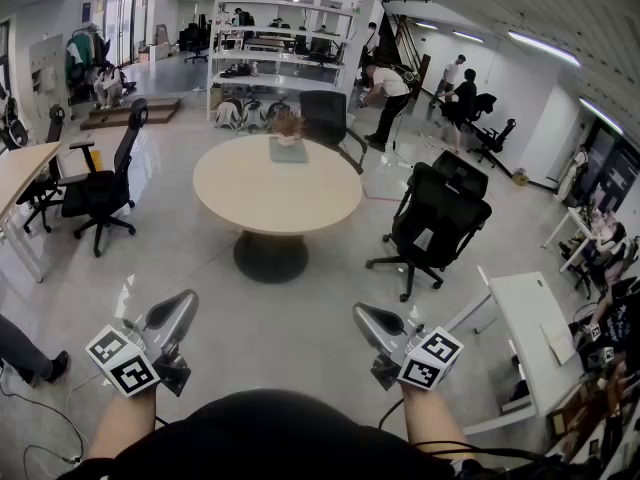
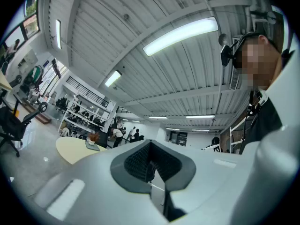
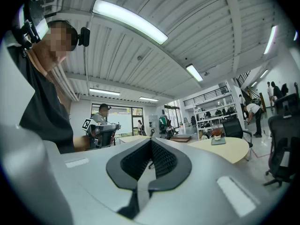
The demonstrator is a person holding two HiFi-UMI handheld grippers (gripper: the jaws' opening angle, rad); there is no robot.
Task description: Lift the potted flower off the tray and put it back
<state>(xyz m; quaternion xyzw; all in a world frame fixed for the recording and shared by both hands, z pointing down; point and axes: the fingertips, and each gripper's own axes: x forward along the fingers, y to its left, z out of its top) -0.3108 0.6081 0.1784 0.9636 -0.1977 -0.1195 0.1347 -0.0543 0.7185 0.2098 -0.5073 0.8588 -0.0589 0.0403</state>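
While standing well short of the round beige worktop [image 1: 240, 193], holds grey left gripper [image 1: 183, 303] and grey right gripper [image 1: 364, 314] low, fingers [image 3: 163, 162] pressed together on nothing, probably for the approach. Leaves the reddish potted flower [image 1: 287, 126] on its grey tray [image 1: 288, 154], far beyond the fingers.

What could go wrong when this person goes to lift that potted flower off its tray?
The potted flower sits on its tray near the round table's far edge, so a long reach across could tip it. The black office chair beside the table may crowd the approach. The left gripper and right gripper are both shut and empty; unless opened first, they would likely just shove the pot.
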